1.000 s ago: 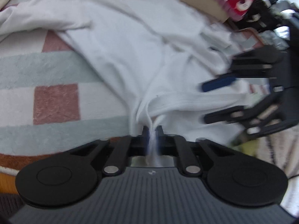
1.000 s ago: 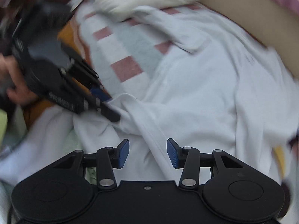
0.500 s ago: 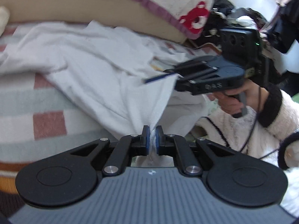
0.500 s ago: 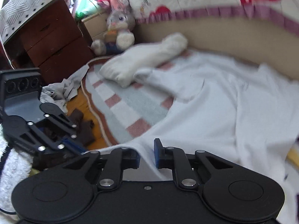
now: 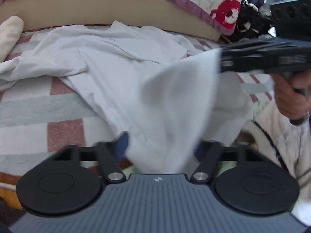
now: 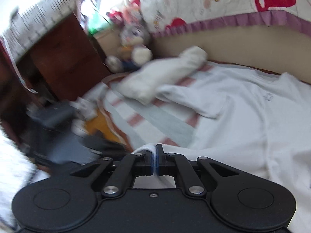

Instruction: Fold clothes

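Observation:
A white shirt point(image 5: 116, 58) lies spread over a striped blanket point(image 5: 29, 106) on the bed. My left gripper point(image 5: 159, 147) is opening. A raised fold of the shirt hangs between its blue pads point(image 5: 121, 145), which stand clear of the cloth. That fold runs up to my right gripper point(image 5: 222, 60), at the right of the left wrist view, with a person's hand point(image 5: 291, 97) on its handle. In the right wrist view my right gripper point(image 6: 154, 161) is shut on the shirt's thick hem, and the rest of the shirt point(image 6: 243, 116) stretches away to the right.
A cream rolled cloth point(image 6: 165, 77) lies at the head of the blanket point(image 6: 165, 124), with a plush toy point(image 6: 134, 46) and a wooden cabinet point(image 6: 64, 58) behind it. A beige bolster point(image 5: 97, 9) and a bear-print quilt point(image 5: 225, 13) border the far side. A fluffy white sleeve point(image 5: 272, 136) is at the right.
My left jaws, shut on the shirt's edge before, have sprung apart. My right jaws have closed on the hem and lifted it. Both views have tipped up towards the headboard.

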`<state>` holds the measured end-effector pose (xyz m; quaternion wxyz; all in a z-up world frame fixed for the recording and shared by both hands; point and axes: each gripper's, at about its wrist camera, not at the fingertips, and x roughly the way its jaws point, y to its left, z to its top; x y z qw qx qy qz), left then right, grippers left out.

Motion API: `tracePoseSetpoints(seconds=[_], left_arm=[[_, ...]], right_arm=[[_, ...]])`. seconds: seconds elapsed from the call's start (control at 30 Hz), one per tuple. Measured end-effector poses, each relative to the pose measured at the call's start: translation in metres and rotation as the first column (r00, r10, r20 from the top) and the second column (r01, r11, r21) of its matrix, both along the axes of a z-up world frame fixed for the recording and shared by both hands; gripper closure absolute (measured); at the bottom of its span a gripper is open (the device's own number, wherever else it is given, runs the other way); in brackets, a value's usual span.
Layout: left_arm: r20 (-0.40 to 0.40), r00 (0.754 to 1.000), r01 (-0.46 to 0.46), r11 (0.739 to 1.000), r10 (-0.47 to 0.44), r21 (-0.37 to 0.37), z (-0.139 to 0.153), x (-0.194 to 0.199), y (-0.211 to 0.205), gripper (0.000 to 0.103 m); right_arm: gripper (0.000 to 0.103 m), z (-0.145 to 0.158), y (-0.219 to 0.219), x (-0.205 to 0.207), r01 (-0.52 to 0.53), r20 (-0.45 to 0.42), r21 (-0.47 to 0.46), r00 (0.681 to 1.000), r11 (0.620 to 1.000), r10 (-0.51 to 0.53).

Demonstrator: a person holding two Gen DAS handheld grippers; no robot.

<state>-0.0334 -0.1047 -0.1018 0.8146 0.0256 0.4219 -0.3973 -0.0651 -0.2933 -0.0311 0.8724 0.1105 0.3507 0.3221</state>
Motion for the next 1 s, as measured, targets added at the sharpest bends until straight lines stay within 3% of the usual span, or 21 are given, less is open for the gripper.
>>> tracePoseSetpoints(seconds=[0.03, 0.1, 0.13, 0.17, 0.2, 0.27, 0.33, 0.37, 0.43, 0.53, 0.63, 0.67, 0.7, 0.8, 0.83, 0.9, 1.0], left_arm=[[0.039, 0.999, -0.029, 0.999, 0.028, 0.028, 0.005, 0.001, -0.001, 0.102], [0.129, 0.987, -0.098, 0.994, 0.092, 0.038, 0.021, 0.002, 0.006, 0.102], [0.156, 0.98, -0.126, 0.992, 0.123, 0.008, 0.031, 0.002, 0.015, 0.102], [0.179, 0.972, -0.152, 0.988, 0.153, -0.022, 0.042, 0.003, 0.023, 0.102], [0.187, 0.966, -0.173, 0.984, 0.179, -0.046, 0.05, 0.005, 0.032, 0.102], [0.208, 0.952, -0.211, 0.974, 0.223, -0.08, 0.063, 0.005, 0.045, 0.102], [0.239, 0.936, -0.233, 0.965, 0.257, -0.123, 0.071, 0.002, 0.055, 0.102], [0.253, 0.927, -0.249, 0.958, 0.278, -0.139, 0.074, 0.001, 0.057, 0.102], [0.276, 0.9, -0.297, 0.939, 0.336, -0.176, 0.081, 0.002, 0.065, 0.102], [0.296, 0.845, -0.386, 0.892, 0.445, -0.236, 0.091, 0.005, 0.078, 0.101], [0.212, 0.747, -0.564, 0.77, 0.63, -0.298, 0.087, 0.018, 0.105, 0.101], [0.178, 0.731, -0.603, 0.746, 0.658, -0.283, 0.082, 0.023, 0.111, 0.101], [0.175, 0.725, -0.623, 0.743, 0.666, -0.245, 0.076, 0.027, 0.112, 0.101], [0.204, 0.708, -0.66, 0.736, 0.676, -0.15, 0.066, 0.031, 0.111, 0.101], [0.209, 0.7, -0.669, 0.73, 0.683, -0.144, 0.065, 0.032, 0.112, 0.101], [0.214, 0.668, -0.697, 0.7, 0.713, -0.156, 0.067, 0.034, 0.119, 0.101], [0.253, 0.593, -0.755, 0.637, 0.764, -0.154, 0.07, 0.032, 0.13, 0.101]], right_arm=[[0.097, 0.004, -0.002, -0.002, -0.018, 0.004, -0.008, 1.0, 1.0, 0.018], [0.089, 0.007, -0.003, -0.011, 0.011, 0.034, -0.203, 0.999, 0.979, -0.004], [0.069, 0.006, -0.005, -0.014, 0.029, 0.041, -0.3, 0.999, 0.954, -0.017], [0.057, 0.002, -0.01, -0.018, 0.038, 0.029, -0.398, 0.999, 0.917, -0.029], [0.048, -0.002, -0.015, -0.021, 0.046, 0.018, -0.492, 0.999, 0.869, -0.043], [0.048, -0.012, -0.027, -0.029, 0.028, -0.009, -0.668, 0.999, 0.743, -0.046], [0.047, -0.022, -0.04, -0.037, -0.01, -0.04, -0.811, 0.999, 0.585, -0.038], [0.047, -0.023, -0.05, -0.04, 0.0, -0.033, -0.839, 0.998, 0.544, -0.051], [0.047, -0.02, -0.075, -0.041, 0.017, -0.058, -0.843, 0.991, 0.538, -0.121], [0.047, -0.015, -0.108, -0.038, 0.079, -0.121, -0.777, 0.955, 0.625, -0.272], [0.047, -0.022, -0.125, -0.038, 0.086, -0.219, -0.701, 0.919, 0.708, -0.329], [0.047, -0.027, -0.126, -0.037, 0.071, -0.252, -0.683, 0.911, 0.727, -0.325], [0.047, -0.032, -0.126, -0.036, 0.056, -0.28, -0.669, 0.904, 0.741, -0.322], [0.047, -0.044, -0.11, -0.039, 0.022, -0.276, -0.752, 0.897, 0.658, -0.345], [0.047, -0.045, -0.105, -0.038, 0.015, -0.273, -0.761, 0.899, 0.649, -0.341], [0.047, -0.043, -0.105, -0.031, 0.011, -0.294, -0.714, 0.903, 0.7, -0.313], [0.045, -0.046, -0.107, -0.015, 0.049, -0.346, -0.608, 0.882, 0.792, -0.32]])
